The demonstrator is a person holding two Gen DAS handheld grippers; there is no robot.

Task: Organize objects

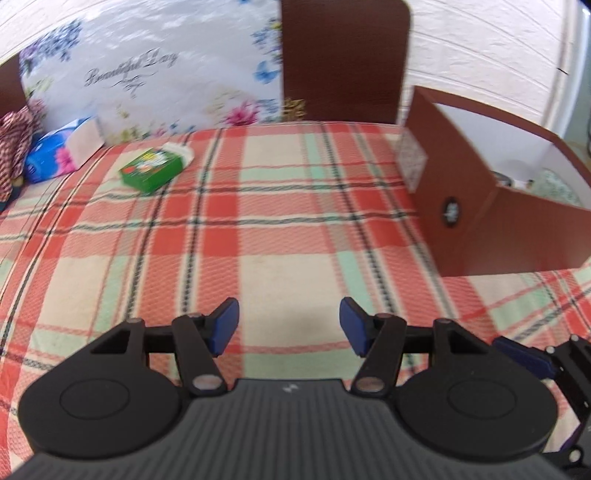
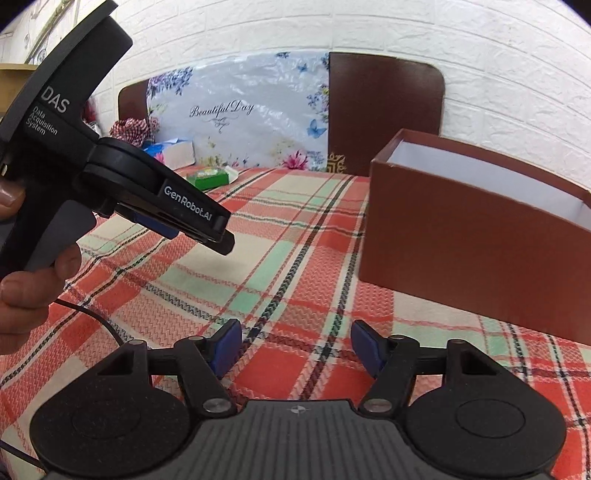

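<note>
Box [image 1: 152, 170], small, green, printed top

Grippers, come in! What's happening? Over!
Left gripper and right gripper open, empty. Green box far off; brown box waiting. Path clear.

- Bed cover [image 1: 280, 229]: plaid of coral red, cream and mint green, crossed by thin dark lines.
- Box [image 2: 469, 236] at the right edge of the bed: reddish brown outside, white inside.
- Small carton [image 1: 152, 170] toward the far left of the bed: green, with a pale printed top.
- Packet [image 1: 55, 155] near the far left corner: blue with a pink flower.
- Cloth [image 1: 14, 147] at the left edge: red and white check.
- Bag [image 1: 147, 66] against the headboard [image 1: 343, 55]: white, with blue and pink flowers, blue butterflies, dark script; headboard dark brown.
- Wall [image 2: 406, 26]: white brick pattern.
- Left gripper [image 1: 289, 326] and right gripper [image 2: 295, 347]: black bodies, blue pads.
</note>
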